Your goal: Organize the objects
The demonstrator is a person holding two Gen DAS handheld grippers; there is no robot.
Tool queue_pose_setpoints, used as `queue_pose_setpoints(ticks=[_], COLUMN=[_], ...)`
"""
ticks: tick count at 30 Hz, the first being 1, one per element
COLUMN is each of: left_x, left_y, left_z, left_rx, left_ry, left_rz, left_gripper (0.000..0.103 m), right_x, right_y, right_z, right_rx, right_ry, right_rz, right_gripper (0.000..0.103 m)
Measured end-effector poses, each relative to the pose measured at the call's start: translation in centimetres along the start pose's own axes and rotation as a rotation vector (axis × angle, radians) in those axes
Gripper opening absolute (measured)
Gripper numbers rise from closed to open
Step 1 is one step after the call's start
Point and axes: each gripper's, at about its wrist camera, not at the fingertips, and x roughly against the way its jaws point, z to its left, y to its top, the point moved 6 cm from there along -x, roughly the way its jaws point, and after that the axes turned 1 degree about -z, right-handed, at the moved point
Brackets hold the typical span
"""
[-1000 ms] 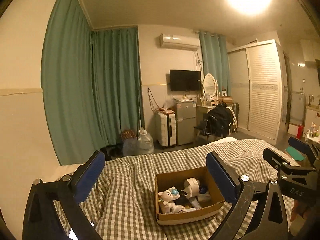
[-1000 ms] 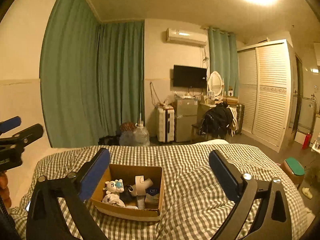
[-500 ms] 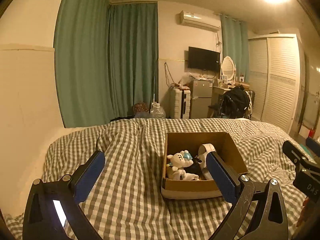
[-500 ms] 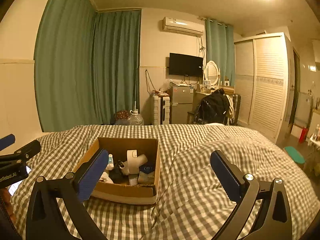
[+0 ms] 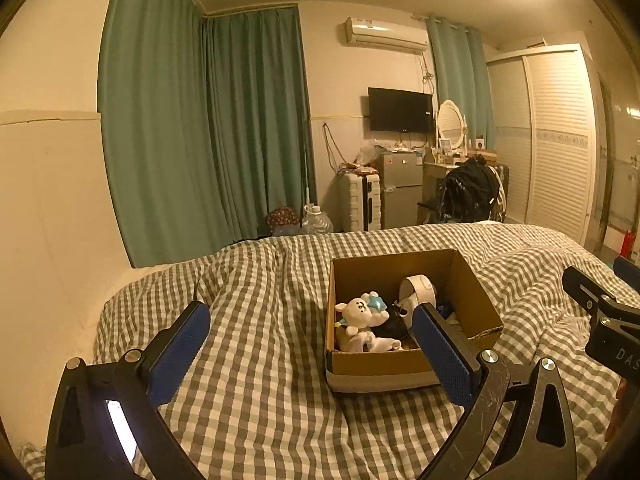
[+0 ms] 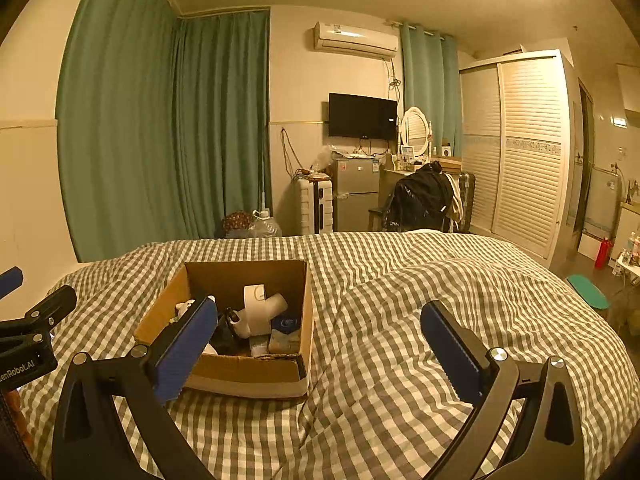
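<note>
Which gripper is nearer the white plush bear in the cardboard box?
Left. The left gripper sits just left of the white plush bear; the right gripper is farther right, past the box.

Cardboard box [image 5: 400,366] on checked duvet [image 5: 260,380], plush toy [image 5: 362,314] inside

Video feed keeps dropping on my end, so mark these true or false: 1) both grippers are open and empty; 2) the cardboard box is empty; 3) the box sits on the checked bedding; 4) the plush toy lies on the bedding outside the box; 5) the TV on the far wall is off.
1) True: the left gripper and the right gripper stand wide open with nothing between the pads.
2) False: the cardboard box holds several items, including a plush toy and a white device.
3) True: it rests on the checked bedding.
4) False: the plush toy is inside the box.
5) True: the TV has a dark screen.
</note>
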Motion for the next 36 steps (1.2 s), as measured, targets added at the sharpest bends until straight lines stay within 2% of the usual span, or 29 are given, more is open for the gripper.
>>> queue_pose_setpoints(ticks=[36], left_x=[-0.6], left_y=[-0.8], left_z=[0.3], left_rx=[-0.028], left_ry=[0.032], left_rz=[0.038], left_gripper=[0.103], right_x=[-0.5], right_y=[-1.2], right_z=[1.3], right_rx=[0.032], right_ry=[0.008], right_rz=[0.045], right_gripper=[0.102])
